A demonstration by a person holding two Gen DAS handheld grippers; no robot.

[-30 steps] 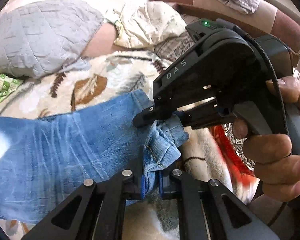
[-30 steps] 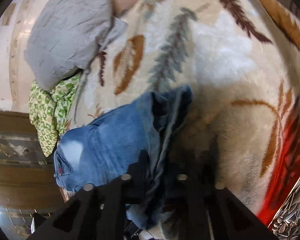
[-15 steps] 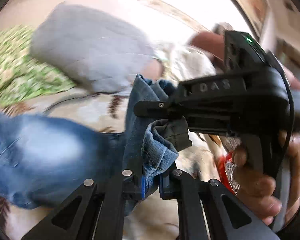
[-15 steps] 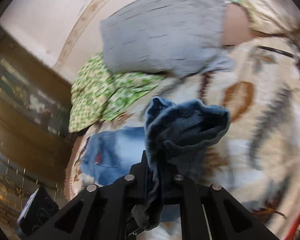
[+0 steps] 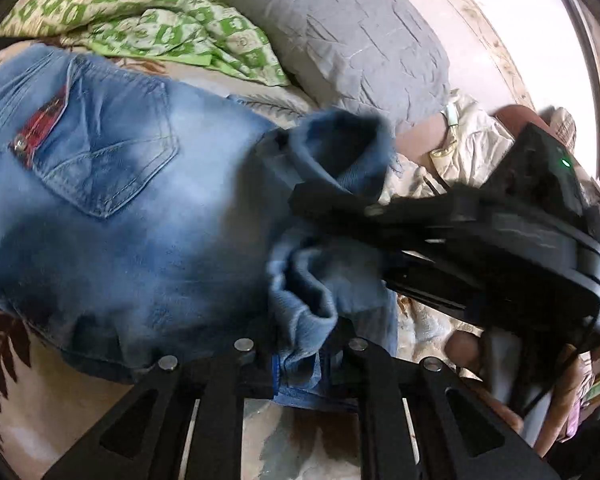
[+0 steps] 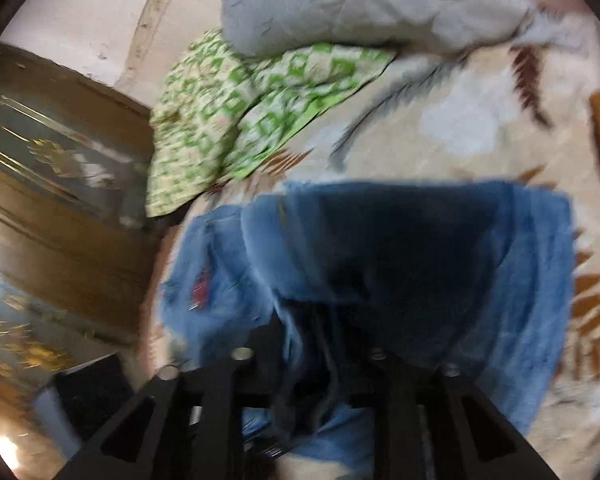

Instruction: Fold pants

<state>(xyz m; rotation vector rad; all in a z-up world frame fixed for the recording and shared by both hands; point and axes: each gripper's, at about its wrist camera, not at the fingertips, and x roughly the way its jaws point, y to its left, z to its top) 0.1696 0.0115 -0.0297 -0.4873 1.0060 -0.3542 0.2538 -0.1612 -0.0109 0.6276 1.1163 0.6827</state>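
A soft cream blanket with brown and grey leaf shapes [image 6: 452, 136] covers the bed. On it lie the faded blue denim pants [image 5: 112, 216], folded over, with the leg ends brought up onto the seat part by the back pocket [image 5: 100, 152]. A big grey pillow [image 5: 340, 36] sits past the pants, and a crumpled green and white checked cloth [image 5: 148, 20] lies just beside it, touching the blanket. A brown wooden bed frame [image 6: 60, 216] runs along one side.

The left gripper [image 5: 302, 354] has a bunched blue hem between its black fingers, and its jaws have just been opening. The cloth fills the narrow gap and the pads seem to press on it. The right gripper [image 6: 312, 356] has just been opening too. Its jaws stand apart, with a dark fold of denim hanging loosely between them.

In the left wrist view the right gripper's black body blocks the right side, and only a bit of the hand [image 5: 464, 350] under it shows. The right wrist view is blurry, so the pants' edges and the gripper pads are hard to make out.
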